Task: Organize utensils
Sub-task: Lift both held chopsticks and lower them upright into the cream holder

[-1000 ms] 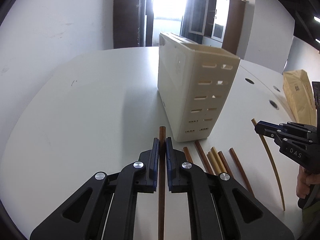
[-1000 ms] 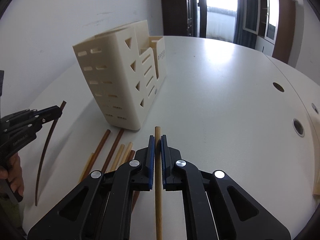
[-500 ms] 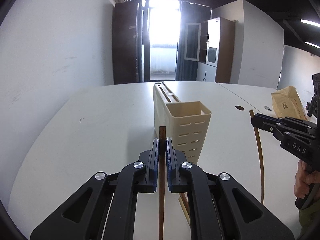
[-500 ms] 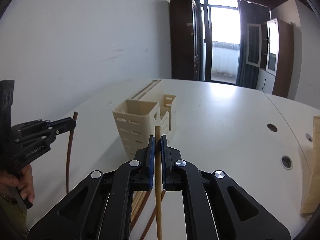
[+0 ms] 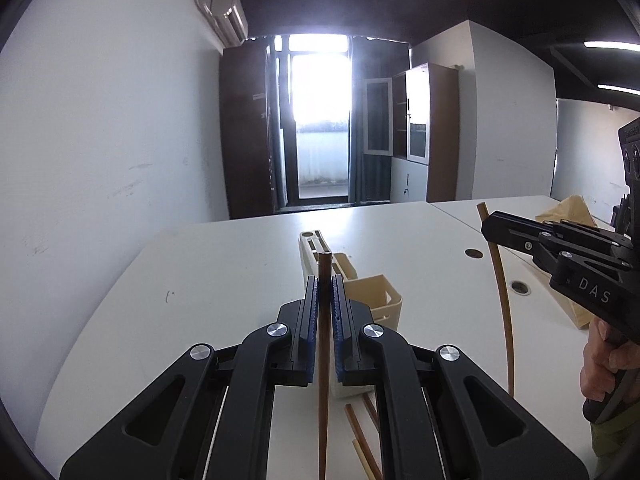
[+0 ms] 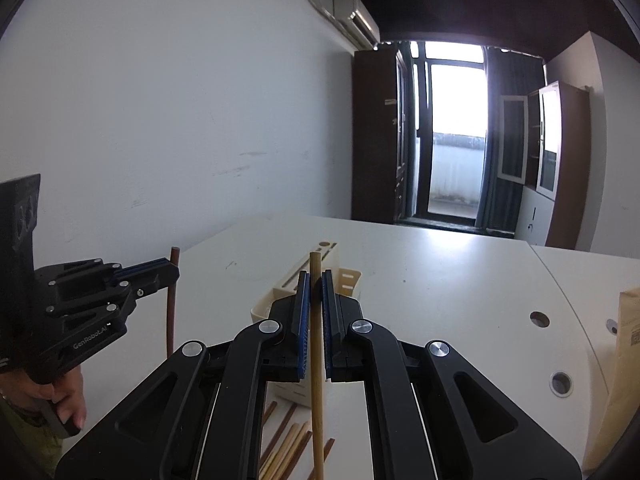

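Note:
My left gripper (image 5: 324, 284) is shut on a dark brown chopstick (image 5: 323, 360) and holds it upright, lifted above the table. My right gripper (image 6: 315, 280) is shut on a light wooden chopstick (image 6: 317, 360), also upright. The cream utensil holder (image 5: 372, 296) stands on the white table just beyond both grippers; it also shows in the right wrist view (image 6: 288, 292). Several loose chopsticks (image 6: 284, 444) lie on the table in front of the holder. The right gripper (image 5: 496, 226) shows at the right of the left wrist view, the left gripper (image 6: 170, 272) at the left of the right wrist view.
The white table (image 5: 224, 280) has round cable holes (image 6: 538, 319) on its right side. A brown paper bag (image 6: 624, 360) stands at the right. A white wall runs along the left; a door and cabinets are at the far end.
Both grippers have risen and tilted up with their chopsticks. The holder now sits lower and smaller in both views, and the loose chopsticks lie near the bottom edge.

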A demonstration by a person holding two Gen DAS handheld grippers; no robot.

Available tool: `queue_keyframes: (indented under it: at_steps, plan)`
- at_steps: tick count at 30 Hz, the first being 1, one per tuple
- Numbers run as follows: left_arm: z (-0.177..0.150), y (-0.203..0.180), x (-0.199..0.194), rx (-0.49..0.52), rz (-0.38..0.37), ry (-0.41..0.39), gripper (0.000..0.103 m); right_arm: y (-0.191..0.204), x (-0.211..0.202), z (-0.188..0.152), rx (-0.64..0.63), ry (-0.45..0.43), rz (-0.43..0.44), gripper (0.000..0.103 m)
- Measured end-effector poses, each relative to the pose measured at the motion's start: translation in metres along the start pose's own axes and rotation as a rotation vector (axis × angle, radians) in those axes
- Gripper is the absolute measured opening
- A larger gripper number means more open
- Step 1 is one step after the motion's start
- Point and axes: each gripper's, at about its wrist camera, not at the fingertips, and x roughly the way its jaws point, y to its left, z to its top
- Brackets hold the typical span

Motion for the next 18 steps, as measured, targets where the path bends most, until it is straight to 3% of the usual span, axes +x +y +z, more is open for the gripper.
queue_keyframes:
  at_steps: [9, 18]
  plan:
    - [0.031, 0.003, 0.01, -0.022, -0.014, -0.074, 0.006, -0.011, 0.013, 0.019, 0.026, -0.058, 0.031, 0.007]
    - [0.062, 0.016, 0.004, -0.105, -0.07, -0.222, 0.006, -0.008, 0.01, 0.043, 0.046, -0.196, 0.091, 0.007]
